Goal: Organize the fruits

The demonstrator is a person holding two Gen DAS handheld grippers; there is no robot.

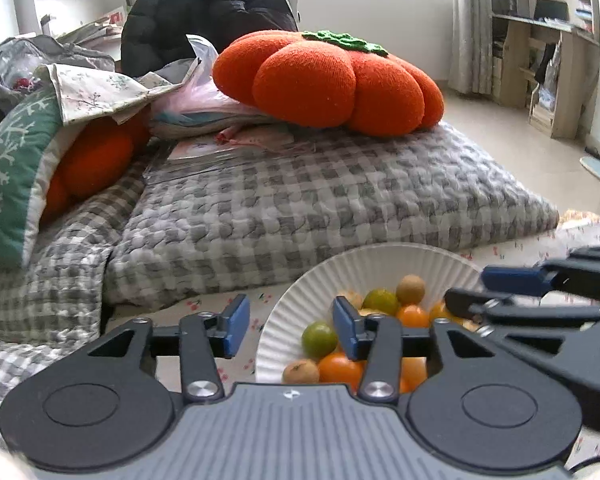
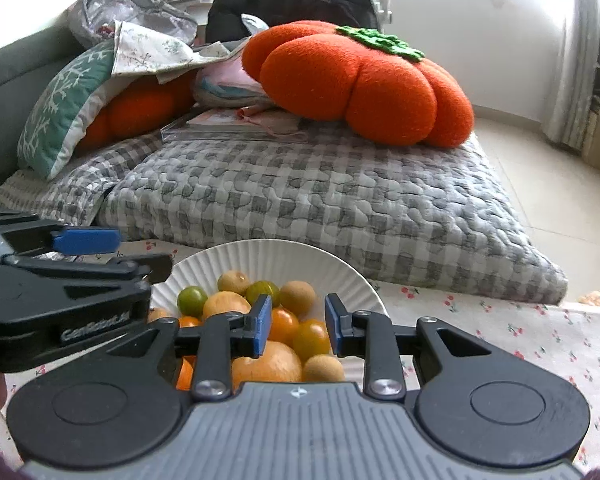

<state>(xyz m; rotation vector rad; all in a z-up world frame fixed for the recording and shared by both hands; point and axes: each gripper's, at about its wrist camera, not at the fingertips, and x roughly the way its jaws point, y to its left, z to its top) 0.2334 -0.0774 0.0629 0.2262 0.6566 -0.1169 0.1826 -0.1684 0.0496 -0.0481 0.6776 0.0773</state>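
Soft flowery cloth (image 2: 540, 340) holds a paper plate (image 2: 268, 260) with all the fruits (image 2: 284, 332) still mixed, and both the left gripper (image 1: 290, 330) and right gripper (image 2: 296, 326) are spread, holding nothing.

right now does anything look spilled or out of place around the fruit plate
Nothing stands out. The small fruits all sit inside the white paper plate, none on the floral cloth. Both the left gripper and the right gripper are empty.
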